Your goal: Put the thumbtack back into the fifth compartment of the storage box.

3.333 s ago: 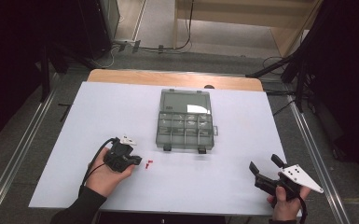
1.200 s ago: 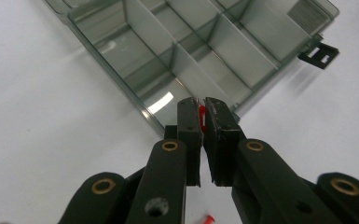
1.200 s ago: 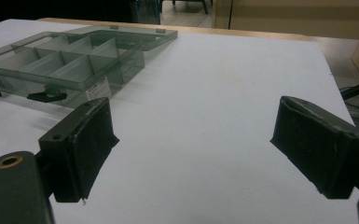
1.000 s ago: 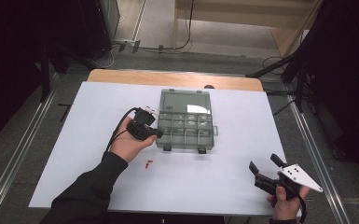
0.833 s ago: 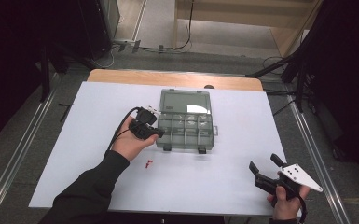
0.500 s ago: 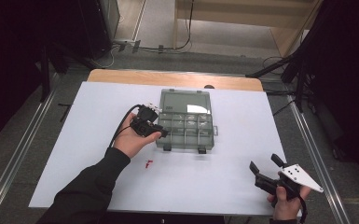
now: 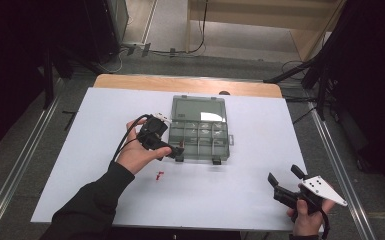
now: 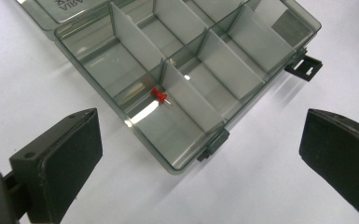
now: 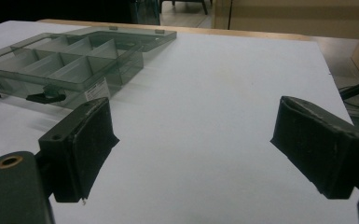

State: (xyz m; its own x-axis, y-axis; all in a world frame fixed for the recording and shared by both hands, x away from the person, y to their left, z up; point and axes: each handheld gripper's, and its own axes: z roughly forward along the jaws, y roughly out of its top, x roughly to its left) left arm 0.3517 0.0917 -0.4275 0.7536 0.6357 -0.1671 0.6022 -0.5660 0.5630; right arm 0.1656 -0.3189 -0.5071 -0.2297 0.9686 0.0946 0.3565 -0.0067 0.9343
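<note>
The left claw [image 8: 200, 154], its jaws just opening with nothing between them, hovers over the box [image 8: 242, 70], where a red pin [image 8: 159, 95] lies in a near compartment, while the right claw [image 9: 193, 149] rests released well apart from the box.

The left claw [image 7: 172, 150] is showing black, blocky jaws with flat pads, a black cable looping from its body. The right claw [image 7: 284, 181] is wearing a grey three-cornered plate dotted with holes. A dark sleeve [image 7: 87, 207] is covering the left forearm.

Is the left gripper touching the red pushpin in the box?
Apart. Left gripper view: the pushpin lies in a box compartment, clear of the left gripper.
</note>
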